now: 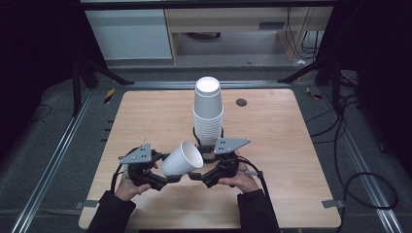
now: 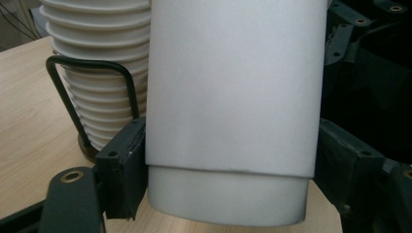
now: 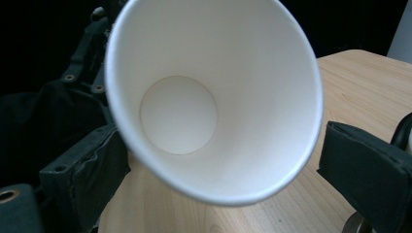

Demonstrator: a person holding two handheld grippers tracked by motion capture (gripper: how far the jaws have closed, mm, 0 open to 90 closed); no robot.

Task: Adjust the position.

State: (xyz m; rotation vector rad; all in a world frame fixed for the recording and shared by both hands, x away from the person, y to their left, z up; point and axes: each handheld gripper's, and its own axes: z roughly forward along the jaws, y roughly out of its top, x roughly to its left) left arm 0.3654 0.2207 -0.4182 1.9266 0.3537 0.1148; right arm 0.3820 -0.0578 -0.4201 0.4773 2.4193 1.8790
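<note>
Standing on the pale wooden table (image 1: 145, 111), a tall stack of smooth ribbed white cups (image 1: 208, 114) sits in a black wire holder, while the left gripper (image 1: 167, 178) clamps one tapered paper cup (image 1: 182, 159) before the right gripper (image 1: 194, 175), whose jaws stand apart.

No text, label, brand, number or sign can be read in any view. The white paper cup (image 1: 182, 158) and the stacked cups (image 1: 208, 112) are seen to be unprinted (plain white throughout), and nothing is found written on the wooden table (image 1: 282, 141) or on the grey gripper plates.
</note>
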